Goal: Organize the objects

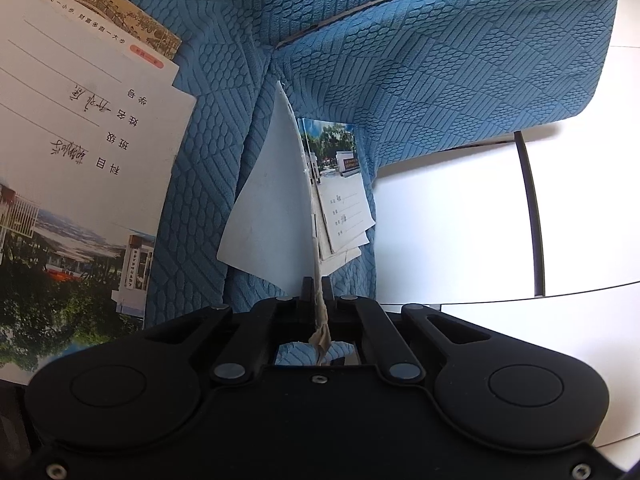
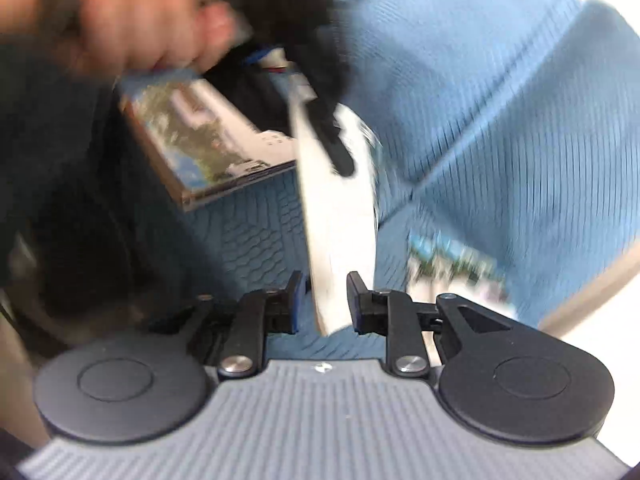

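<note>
**Notebook held on edge, other notebooks still scattered**

While the left gripper (image 1: 318, 292) pinches a thin notebook (image 1: 276, 184) by its worn corner, jaws fully closed on the paper, sorting appears to be only partly done. Left of that gripper, a loose pile of notebooks (image 1: 80, 128) lies flat on the blue textured sofa (image 1: 440, 80), not squared up. Straight ahead of the fingers, the held notebook stands on edge, its long axis running away from the gripper toward the seat crease, spine side nearest the jaws and pages fanning left. Just right of it, another notebook with a photo cover (image 1: 340, 184) rests against the cushion. In the blurred right-wrist view, the right gripper (image 2: 326, 300) stands narrowly open around the notebook's lower edge, pads apparently not pressing. Remaining work, as judged: gather the scattered notebooks into one stack.
</note>
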Demonstrator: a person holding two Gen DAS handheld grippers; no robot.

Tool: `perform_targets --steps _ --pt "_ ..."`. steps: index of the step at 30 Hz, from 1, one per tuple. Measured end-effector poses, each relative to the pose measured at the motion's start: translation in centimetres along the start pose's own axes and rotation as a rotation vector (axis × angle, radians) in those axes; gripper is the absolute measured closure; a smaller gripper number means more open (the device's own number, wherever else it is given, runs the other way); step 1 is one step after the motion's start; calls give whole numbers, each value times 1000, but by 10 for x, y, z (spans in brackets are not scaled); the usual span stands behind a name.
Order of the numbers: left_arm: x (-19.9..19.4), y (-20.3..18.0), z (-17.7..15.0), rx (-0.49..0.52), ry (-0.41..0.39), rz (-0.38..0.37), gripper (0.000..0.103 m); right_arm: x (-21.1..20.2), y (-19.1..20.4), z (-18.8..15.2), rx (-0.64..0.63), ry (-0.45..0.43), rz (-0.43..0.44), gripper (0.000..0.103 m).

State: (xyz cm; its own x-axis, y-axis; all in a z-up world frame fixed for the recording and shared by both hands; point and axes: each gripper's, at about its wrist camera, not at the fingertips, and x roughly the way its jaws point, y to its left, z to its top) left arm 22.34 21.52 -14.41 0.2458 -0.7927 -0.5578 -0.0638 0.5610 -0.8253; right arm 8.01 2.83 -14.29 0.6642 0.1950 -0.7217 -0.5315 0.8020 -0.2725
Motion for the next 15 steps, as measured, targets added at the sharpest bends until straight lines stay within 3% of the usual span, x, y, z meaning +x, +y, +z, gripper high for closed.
perform_targets --steps 5,12,15 --pt "0 0 0 1 -2 -3 103 -10 -24 -5 416 12 141 78" --pt "-3 1 0 -4 -4 -7 103 -9 -35 -13 797 19 301 75" --pt "-3 1 0 -3 -3 -4 103 -3 -41 -22 973 9 358 55"
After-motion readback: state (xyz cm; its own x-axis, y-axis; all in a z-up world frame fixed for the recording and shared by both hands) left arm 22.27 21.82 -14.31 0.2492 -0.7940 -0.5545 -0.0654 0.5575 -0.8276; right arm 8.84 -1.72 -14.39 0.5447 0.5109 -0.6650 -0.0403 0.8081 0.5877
